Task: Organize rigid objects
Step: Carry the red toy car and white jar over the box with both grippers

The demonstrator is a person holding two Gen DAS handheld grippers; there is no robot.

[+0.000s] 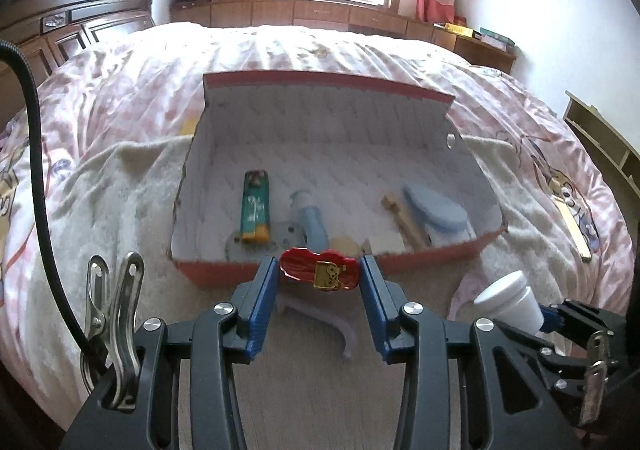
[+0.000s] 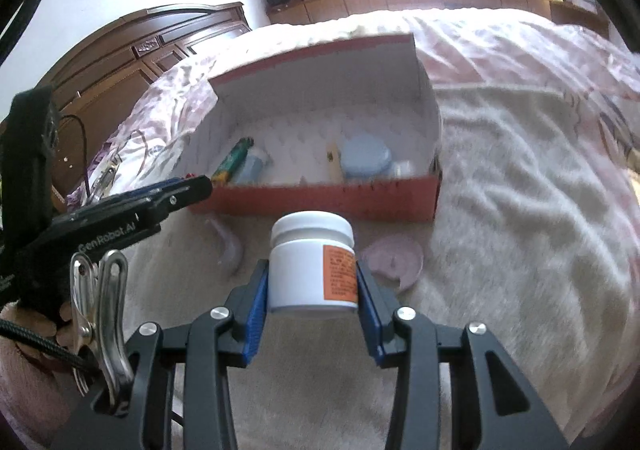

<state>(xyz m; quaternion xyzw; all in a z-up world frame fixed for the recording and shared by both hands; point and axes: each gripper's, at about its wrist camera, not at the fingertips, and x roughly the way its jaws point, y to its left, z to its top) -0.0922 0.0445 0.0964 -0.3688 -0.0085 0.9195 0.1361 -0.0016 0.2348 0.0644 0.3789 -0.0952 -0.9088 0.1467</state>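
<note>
My left gripper (image 1: 319, 276) is shut on a red toy car (image 1: 318, 275) and holds it just in front of the near wall of an open red box (image 1: 224, 272) on the bed. My right gripper (image 2: 312, 282) is shut on a white jar (image 2: 312, 262) with an orange label, short of the box (image 2: 320, 202). The jar also shows in the left wrist view (image 1: 510, 300). Inside the box lie a green lighter (image 1: 255, 210), a blue tube (image 1: 312, 224), a wooden piece (image 1: 404, 220) and a blue lid (image 1: 436, 206).
A grey curved hook (image 1: 320, 316) lies on the beige towel (image 1: 120, 210) under the left gripper. A pale pink dish (image 2: 396, 256) lies on the towel to the right of the jar. A wooden headboard (image 1: 72, 22) stands at the left, a low shelf (image 1: 608, 146) at the right.
</note>
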